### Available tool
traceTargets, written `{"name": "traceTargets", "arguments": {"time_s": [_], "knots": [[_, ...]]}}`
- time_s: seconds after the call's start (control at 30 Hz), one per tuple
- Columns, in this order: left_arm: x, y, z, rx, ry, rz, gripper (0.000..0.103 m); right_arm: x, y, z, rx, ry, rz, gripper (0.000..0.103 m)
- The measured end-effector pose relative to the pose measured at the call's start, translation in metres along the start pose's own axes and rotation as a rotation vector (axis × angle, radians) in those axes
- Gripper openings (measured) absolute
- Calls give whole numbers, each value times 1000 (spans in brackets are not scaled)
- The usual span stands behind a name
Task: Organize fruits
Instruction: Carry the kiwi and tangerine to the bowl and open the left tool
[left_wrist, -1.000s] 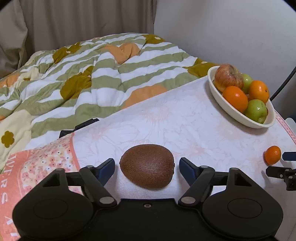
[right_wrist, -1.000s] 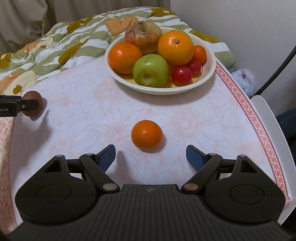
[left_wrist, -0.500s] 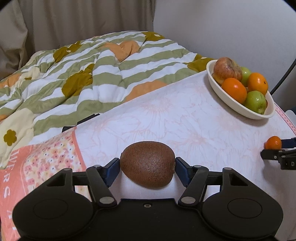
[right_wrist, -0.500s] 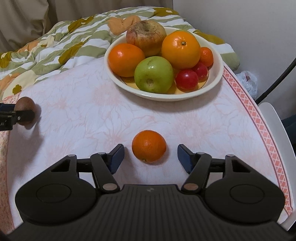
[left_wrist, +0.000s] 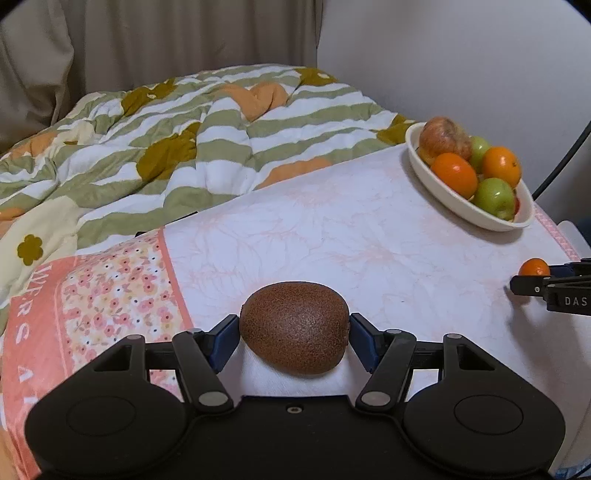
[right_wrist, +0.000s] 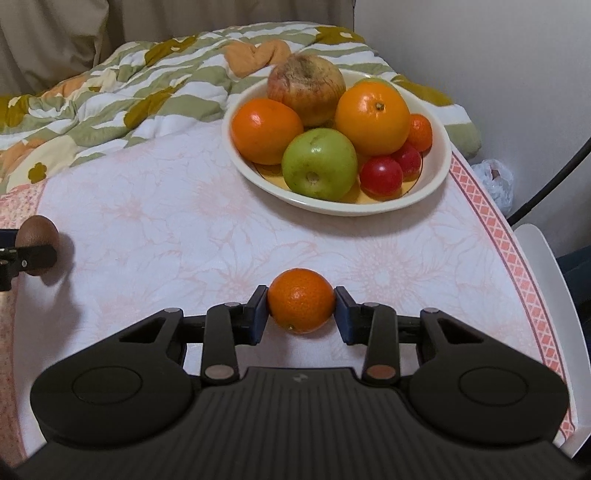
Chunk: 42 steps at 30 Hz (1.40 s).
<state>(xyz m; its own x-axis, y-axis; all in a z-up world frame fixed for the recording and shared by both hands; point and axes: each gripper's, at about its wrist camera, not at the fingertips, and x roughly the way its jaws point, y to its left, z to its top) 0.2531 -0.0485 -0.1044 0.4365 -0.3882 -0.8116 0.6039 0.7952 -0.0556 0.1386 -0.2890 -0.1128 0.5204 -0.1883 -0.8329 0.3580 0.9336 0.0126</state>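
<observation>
Nearest you, your left gripper (left_wrist: 294, 332) clasps a brown kiwi (left_wrist: 294, 327), both pads against its ends. Your right gripper (right_wrist: 301, 312) is closing on a small mandarin (right_wrist: 301, 305) – its pads touch the fruit's sides above the floral tablecloth (right_wrist: 177, 229). Farther off, the white bowl (right_wrist: 441, 162) already holds oranges, apples and red fruits. What seems left – carrying these two pieces over to it.

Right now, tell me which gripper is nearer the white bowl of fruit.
Right. The right gripper, closing on the small mandarin, sits just short of the bowl; the left gripper, gripping the brown kiwi, is farther away.
</observation>
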Motion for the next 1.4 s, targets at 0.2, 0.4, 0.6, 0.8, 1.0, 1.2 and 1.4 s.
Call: {"name": "traceTargets", "arguments": {"time_s": [0.2,0.4,0.6,0.8,1.0,1.2,1.4], "knots": [[-27,-14,-4,14,-54,-1,68,-28,-1,2,-2,-40,14,53],[-62,-30,1,-9,-131,-8,68,-62,-7,6,-13,-84,25,53],[-88,-59,10,-40,-190,17,68,-88,-27,18,-40,-134,63,53],[-95,-98,22,-100,-224,65,68,-94,-60,37,-95,-162,129,53],[-86,-143,40,-154,-241,100,68,-87,-100,58,-177,-176,188,53],[-65,-181,62,-185,-255,128,68,-74,-134,81,-233,-187,225,53],[-40,-202,84,-183,-253,131,68,-54,-158,101,-263,-179,245,53]]}}
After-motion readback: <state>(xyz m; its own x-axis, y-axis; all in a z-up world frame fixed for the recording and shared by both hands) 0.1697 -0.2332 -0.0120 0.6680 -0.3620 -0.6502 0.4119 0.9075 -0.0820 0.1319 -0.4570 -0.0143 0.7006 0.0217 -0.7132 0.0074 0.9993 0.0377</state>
